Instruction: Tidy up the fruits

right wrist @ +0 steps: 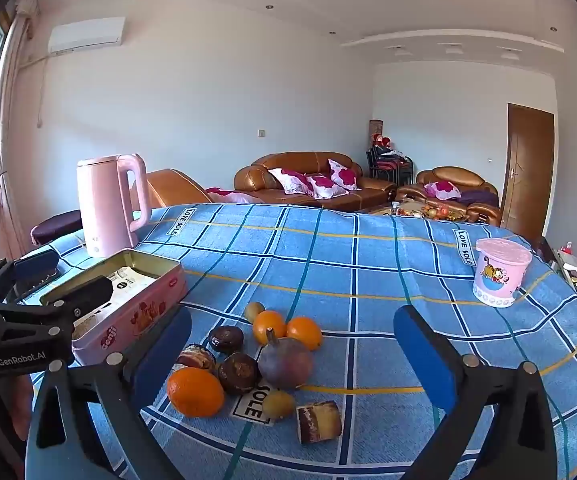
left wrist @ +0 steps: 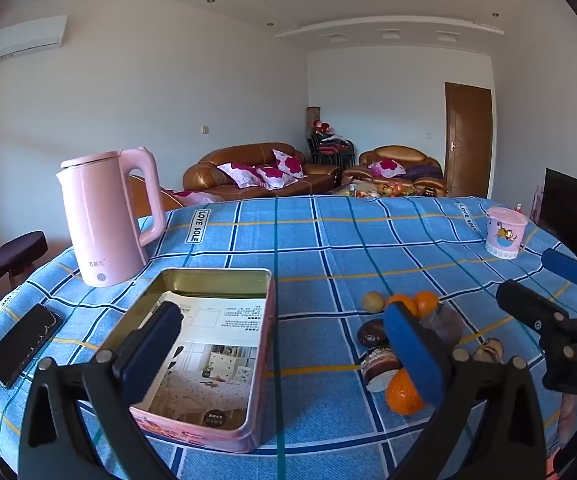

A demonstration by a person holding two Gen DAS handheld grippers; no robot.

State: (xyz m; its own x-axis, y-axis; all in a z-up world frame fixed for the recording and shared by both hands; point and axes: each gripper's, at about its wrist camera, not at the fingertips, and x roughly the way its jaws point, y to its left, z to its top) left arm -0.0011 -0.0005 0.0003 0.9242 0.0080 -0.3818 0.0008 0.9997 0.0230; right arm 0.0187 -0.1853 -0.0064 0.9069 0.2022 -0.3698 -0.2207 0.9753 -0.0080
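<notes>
A cluster of fruit and pastries lies on the blue checked tablecloth (right wrist: 368, 264). It holds a big orange (right wrist: 195, 392), two smaller oranges (right wrist: 269, 326), a purple fruit (right wrist: 285, 362) and two small yellow-green fruits (right wrist: 255, 311). Chocolate donuts (right wrist: 239, 372) and a cake slice (right wrist: 318, 422) lie among them. My right gripper (right wrist: 294, 348) hovers open just before the cluster, holding nothing. To the left stands an open pink tin (left wrist: 262, 380) with a leaflet inside. My left gripper (left wrist: 282, 348) is open over the tin's right edge, one finger (left wrist: 412, 352) hiding part of the fruit.
A pink kettle (left wrist: 104, 220) stands behind the tin at far left. A black phone (left wrist: 24, 344) lies near the left table edge. A pink lidded cup (right wrist: 500, 272) sits far right. Sofas and a door are beyond the table.
</notes>
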